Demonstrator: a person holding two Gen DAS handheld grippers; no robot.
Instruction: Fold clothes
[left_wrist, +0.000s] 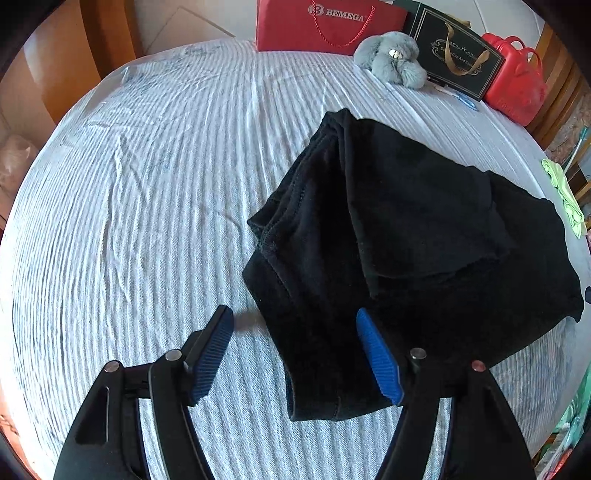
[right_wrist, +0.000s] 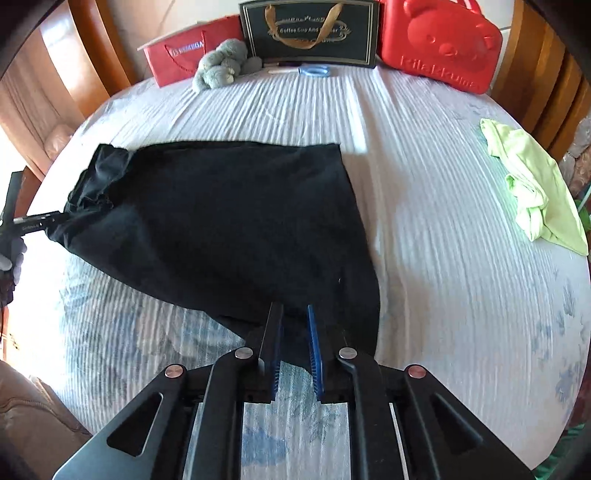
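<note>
Striped bedspread (right_wrist: 424, 184): two garments, three bags

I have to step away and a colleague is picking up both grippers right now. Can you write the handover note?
Left gripper: open, holding nothing, jaws straddling the near left edge of the black garment.
Right gripper: narrowly open over the garment's near corner; whether it grips cloth cannot be told.
The black garment lies partly folded on the striped bed sheet, with one layer laid over the top.
A light green garment lies crumpled at the right edge of the bed, untouched.
Left to do: finish and flatten the black fold, then fold the green one.
</note>
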